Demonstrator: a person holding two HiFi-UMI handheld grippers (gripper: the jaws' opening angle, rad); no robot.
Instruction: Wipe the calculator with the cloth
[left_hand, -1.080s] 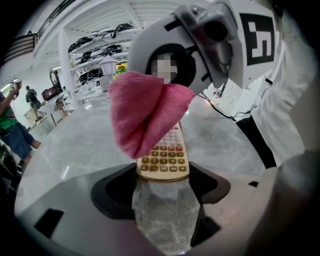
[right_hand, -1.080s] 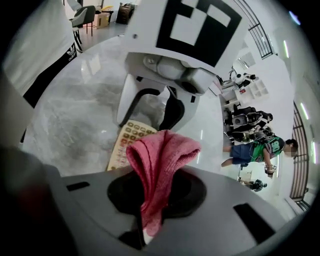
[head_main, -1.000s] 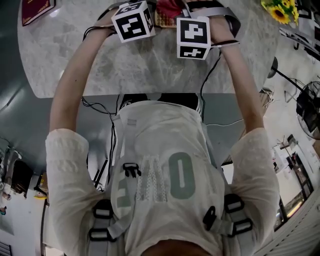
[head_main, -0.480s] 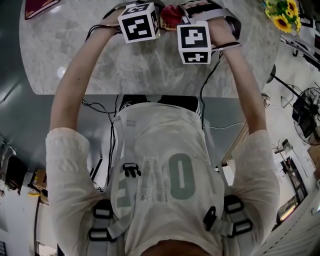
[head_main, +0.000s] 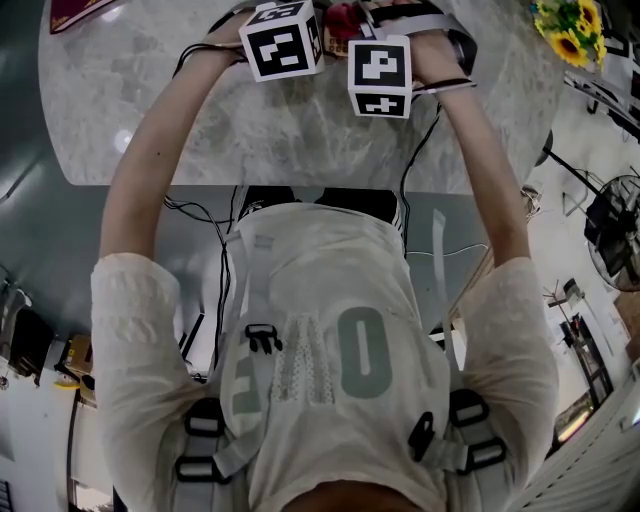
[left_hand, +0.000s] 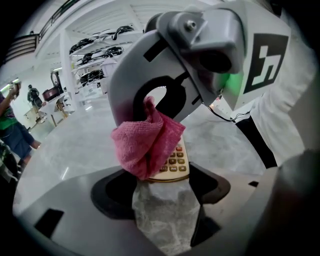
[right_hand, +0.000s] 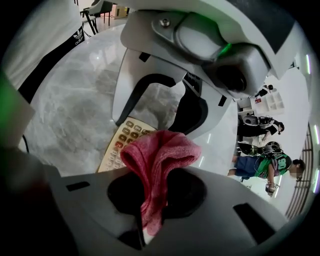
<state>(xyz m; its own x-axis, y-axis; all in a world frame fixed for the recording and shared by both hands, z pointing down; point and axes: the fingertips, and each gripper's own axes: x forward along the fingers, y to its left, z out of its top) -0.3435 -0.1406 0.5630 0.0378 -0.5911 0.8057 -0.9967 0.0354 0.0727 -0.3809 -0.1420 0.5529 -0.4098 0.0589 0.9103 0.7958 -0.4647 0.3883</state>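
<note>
While the left claw (left_hand: 167, 190) clamps the calculator (left_hand: 175, 160) steady, the right claw (right_hand: 150, 200) pinches the cloth (right_hand: 160, 150) over its keys.

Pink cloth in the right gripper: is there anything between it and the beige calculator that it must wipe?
Nothing visible stands between them. The pink cloth, clamped in the right gripper, lies directly on the keys of the beige calculator. The left gripper holds the calculator's near end.

Head view looks steeply down over the table (head_main: 300, 130); both gripper views closely share the cloth (left_hand: 145, 137) and calculator (left_hand: 175, 161).
</note>
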